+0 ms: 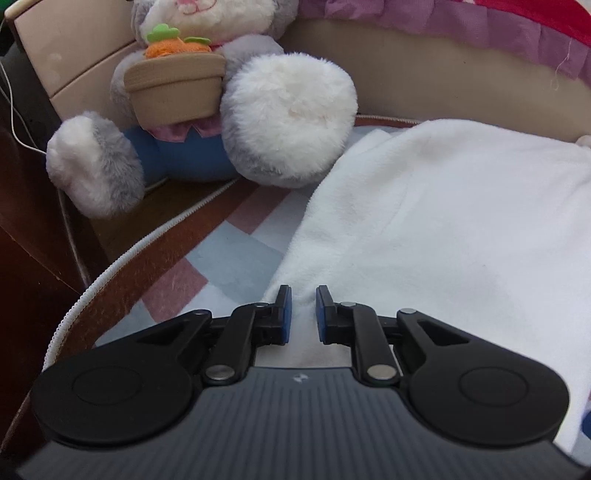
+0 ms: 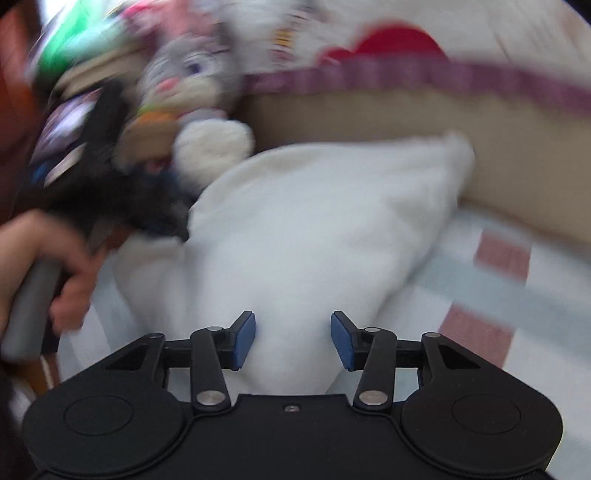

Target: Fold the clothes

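White fleece garment [image 1: 461, 229] lies spread on the bed [image 1: 207, 266], its near-left corner between the fingers of the left tool [image 1: 303, 310].

Risks, biggest first:
- Garment is bulky and soft; it could drag or bunch across the checked sheet instead of creasing clean.
- Left tool's jaws stand narrowly apart with fleece in the gap, not clamped (could slip out on a lift).
- Right tool [image 2: 293, 339] stands wide over the near edge, holding nothing; that view is motion-blurred, so its aim is hard to judge.
- Plush rabbit [image 1: 221, 110] sits just beside the garment's far-left edge and could get snagged.

Room: beige headboard [image 1: 443, 74], purple-frilled bedding [image 1: 480, 26], and a hand [image 2: 44, 266] on the left tool's handle.
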The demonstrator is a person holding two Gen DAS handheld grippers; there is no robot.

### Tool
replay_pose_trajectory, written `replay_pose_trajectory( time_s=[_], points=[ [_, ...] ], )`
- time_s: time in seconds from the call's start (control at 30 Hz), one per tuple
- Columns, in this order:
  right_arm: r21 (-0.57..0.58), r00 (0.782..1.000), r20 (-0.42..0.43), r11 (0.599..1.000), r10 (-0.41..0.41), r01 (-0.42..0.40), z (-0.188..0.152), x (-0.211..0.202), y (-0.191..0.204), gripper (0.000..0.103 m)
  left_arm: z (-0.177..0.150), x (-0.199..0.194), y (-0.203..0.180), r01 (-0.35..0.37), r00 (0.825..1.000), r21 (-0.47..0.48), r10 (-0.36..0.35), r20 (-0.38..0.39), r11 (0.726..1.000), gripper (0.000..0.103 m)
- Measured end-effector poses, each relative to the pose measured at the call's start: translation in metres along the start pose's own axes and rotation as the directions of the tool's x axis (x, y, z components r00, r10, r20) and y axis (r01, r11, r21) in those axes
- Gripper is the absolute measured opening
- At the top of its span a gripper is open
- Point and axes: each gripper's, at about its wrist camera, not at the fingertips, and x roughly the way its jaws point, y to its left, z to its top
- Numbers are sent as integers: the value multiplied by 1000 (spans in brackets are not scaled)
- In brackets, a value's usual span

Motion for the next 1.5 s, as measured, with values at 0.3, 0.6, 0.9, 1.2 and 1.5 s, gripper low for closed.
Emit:
replay_pose_trajectory(
  time_s=[0.3, 0.6, 0.9, 1.2, 1.5],
  points=[
    [-31, 992, -119, 998, 42, -46, -18, -5, 3, 52, -36, -38, -18, -65, 998, 120, 63, 17, 991, 33],
    [107, 992, -101, 992, 78, -67, -24, -54, -8, 52, -77, -108, -21, -78, 997, 167, 80, -6, 983, 72],
    [109, 997, 18, 991, 76, -78, -15, -154, -9, 73, -117, -210, -23, -32, 999, 3, 32, 9, 999, 92],
    [48, 999, -35, 998, 30, -28, -41, -220, -14, 73, -155, -299, -30, 8, 1000, -123, -5, 28, 992, 101],
    [58, 1000, -21, 998, -16, 17, -63, -262, -27, 73, -182, -329, -59, 1, 1000, -81, 2, 31, 997, 102]
  ],
)
